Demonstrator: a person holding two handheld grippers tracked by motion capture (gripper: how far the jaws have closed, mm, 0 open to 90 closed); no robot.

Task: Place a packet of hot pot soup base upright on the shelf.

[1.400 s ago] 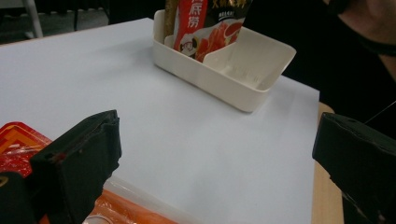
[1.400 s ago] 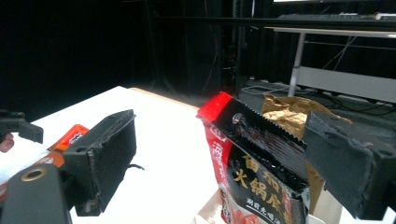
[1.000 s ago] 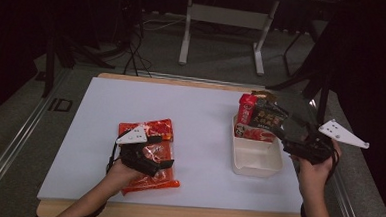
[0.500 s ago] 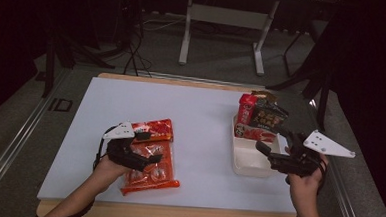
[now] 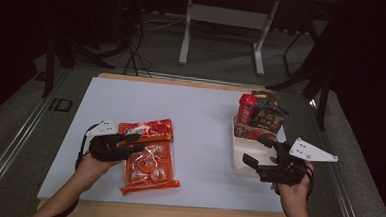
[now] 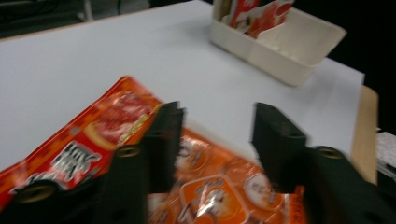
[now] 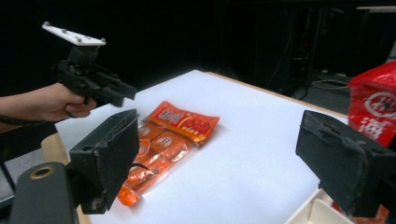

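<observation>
Two flat snack packs lie left of the table's middle: a red pack [image 5: 147, 129] [image 6: 93, 135] [image 7: 187, 121] and, nearer the person, an orange pack [image 5: 148, 167] [image 6: 219, 196] [image 7: 154, 149]. My left gripper [image 5: 138, 140] [image 6: 217, 114] [image 7: 128, 93] hovers at their left edge, open, jaws pointing right over the packs with nothing between them. My right gripper [image 5: 256, 151] [image 7: 219, 154] is open wide above the near end of a cream bin [image 5: 241, 161] [image 6: 280, 56]. It points left toward the packs and holds nothing.
Upright red and dark snack packs [image 5: 260, 117] [image 7: 373, 107] fill the bin's far end. The white tabletop [image 5: 201, 109] has a wooden edge along the front. A metal stand [image 5: 226, 15] and cables sit on the floor beyond the table.
My right gripper has drawn back from the bin's far end toward the near edge and turned leftward. My left gripper has slid left, off the middle of the packs to their left edge.
</observation>
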